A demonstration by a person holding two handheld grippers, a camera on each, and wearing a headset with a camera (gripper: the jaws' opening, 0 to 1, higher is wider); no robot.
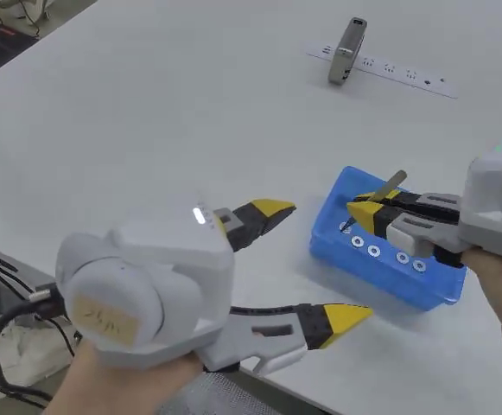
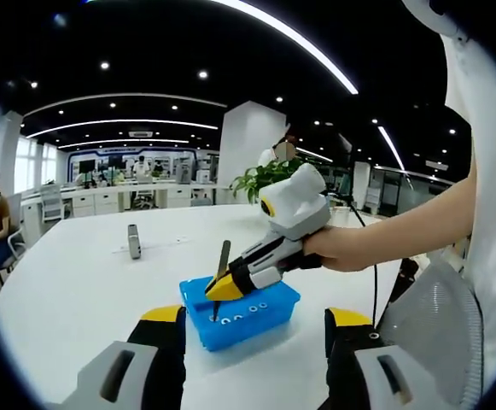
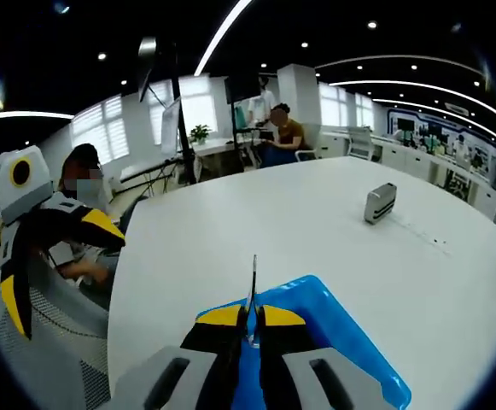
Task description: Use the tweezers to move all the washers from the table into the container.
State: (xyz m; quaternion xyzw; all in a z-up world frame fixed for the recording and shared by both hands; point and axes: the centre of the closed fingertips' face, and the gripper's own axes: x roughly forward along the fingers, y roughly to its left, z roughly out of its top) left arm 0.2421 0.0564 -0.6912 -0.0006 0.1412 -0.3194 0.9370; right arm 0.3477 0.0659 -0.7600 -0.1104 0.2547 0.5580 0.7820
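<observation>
A blue container (image 1: pixel 365 273) sits on the white table, with several washers (image 1: pixel 373 251) lying in a row inside it. My right gripper (image 1: pixel 360 213) is shut on metal tweezers (image 1: pixel 391 182), whose tip points down into the container's left end. Whether the tip holds a washer is too small to tell. In the right gripper view the tweezers (image 3: pixel 253 280) rise from my shut right gripper (image 3: pixel 250 319) over the container (image 3: pixel 350 335). My left gripper (image 1: pixel 311 264) stands open just left of the container, nothing in it. The left gripper view shows the container (image 2: pixel 230 335), washers (image 2: pixel 249 311) and tweezers (image 2: pixel 223 255).
At the far side of the table a grey adapter (image 1: pixel 346 50) is plugged into a white power strip (image 1: pixel 402 71). The table's near edge (image 1: pixel 26 251) runs below my left hand, with cables hanging there. People sit at desks in the room beyond.
</observation>
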